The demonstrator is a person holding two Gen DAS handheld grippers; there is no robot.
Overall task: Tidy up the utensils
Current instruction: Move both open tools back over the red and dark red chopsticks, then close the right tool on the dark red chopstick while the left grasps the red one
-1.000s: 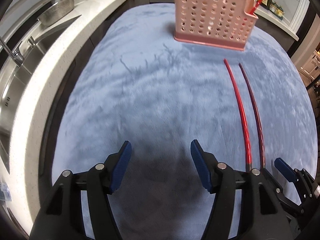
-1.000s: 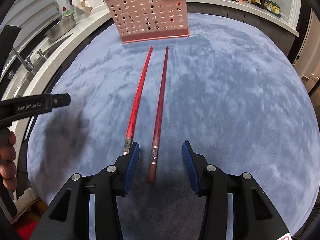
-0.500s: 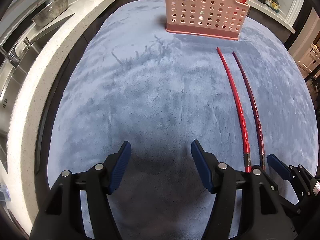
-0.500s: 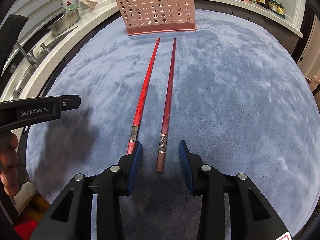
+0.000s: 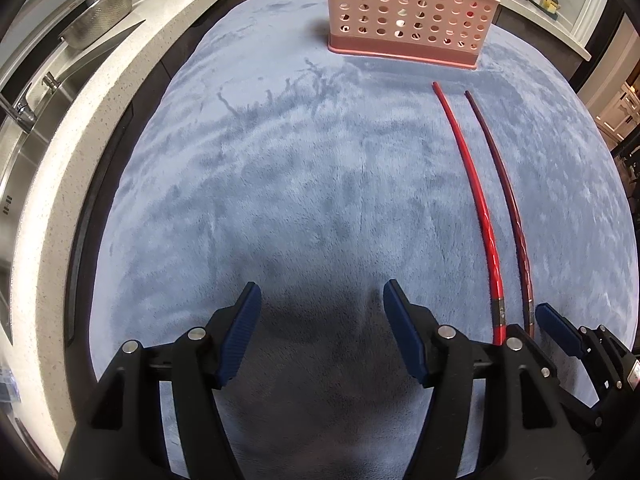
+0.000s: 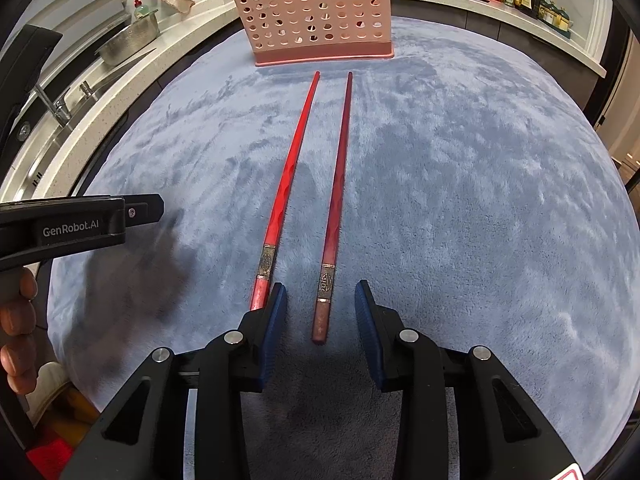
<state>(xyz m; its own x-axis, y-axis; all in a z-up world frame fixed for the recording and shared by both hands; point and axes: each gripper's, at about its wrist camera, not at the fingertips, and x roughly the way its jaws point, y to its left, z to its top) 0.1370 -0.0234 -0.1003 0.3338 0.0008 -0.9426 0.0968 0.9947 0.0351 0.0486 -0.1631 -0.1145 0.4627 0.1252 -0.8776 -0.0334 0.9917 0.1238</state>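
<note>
Two chopsticks (image 6: pixel 298 148) lie before one pink basket (image 6: pixel 312 16).

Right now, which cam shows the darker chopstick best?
Right wrist view: the darker chopstick lies full length, centred, its butt end between the open right gripper fingers. Left wrist view shows it at the frame's right, curved by distortion, its near end hidden behind the gripper.

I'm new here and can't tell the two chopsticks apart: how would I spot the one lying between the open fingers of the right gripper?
Find the pink perforated plastic utensil basket on the blue fleece mat. Two chopsticks lie before it, side by side. Yours is the dark maroon chopstick on the right; the bright red chopstick is lighter.
</note>
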